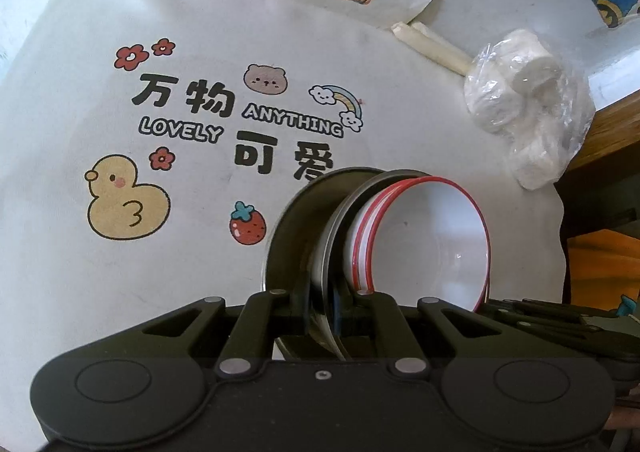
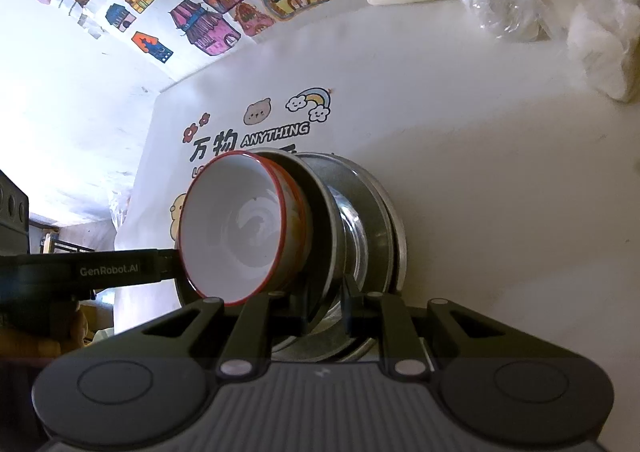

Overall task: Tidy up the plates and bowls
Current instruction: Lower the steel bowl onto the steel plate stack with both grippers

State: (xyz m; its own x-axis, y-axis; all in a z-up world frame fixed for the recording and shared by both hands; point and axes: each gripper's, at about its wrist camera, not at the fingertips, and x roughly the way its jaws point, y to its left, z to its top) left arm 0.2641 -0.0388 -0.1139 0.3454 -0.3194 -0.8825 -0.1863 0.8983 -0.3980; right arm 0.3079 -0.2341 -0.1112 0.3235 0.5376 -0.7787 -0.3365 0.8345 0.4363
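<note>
Counter [image 1: 60, 272]: covered w/ white printed cloth (duck, bear, lettering); lit and mostly bare on the left side of the left wrist view. Wooden edge + drop-off at right of that view.

Bag of white rolls [image 1: 528, 108] in clear plastic, far right near that edge. Two white sticks [image 1: 432, 46] beside it. House drawings [image 2: 208, 16] lie flat at the back.

Stack [image 2: 320, 236]: metal plates w/ red-rimmed white bowls [image 1: 424, 240] nested on top, carried off the cloth, tilted so bowl mouths face sideways. Looks like a two-sided carry, mid-transfer (judgement).

Left hand-held gripper [image 1: 322, 312]: pressed together on the metal plate rim. Right hand-held gripper [image 2: 326, 308]: likewise pinching plate rim, opposite side; gap betw. fingers a bit wider, likely more than one rim in it.

Risks (judgement):
- bowls not gripped, only nested; w/ this tilt they could slide out of the plates. Cause: more tilt or a jerk.
- two hands out of sync → rims twist in the pads, stack splits.
- thin smooth metal rim, slip-prone.

Room: open cloth to the left/centre is good for set-down. Avoid right side: bag, sticks, counter edge close. Level stack before lowering.
</note>
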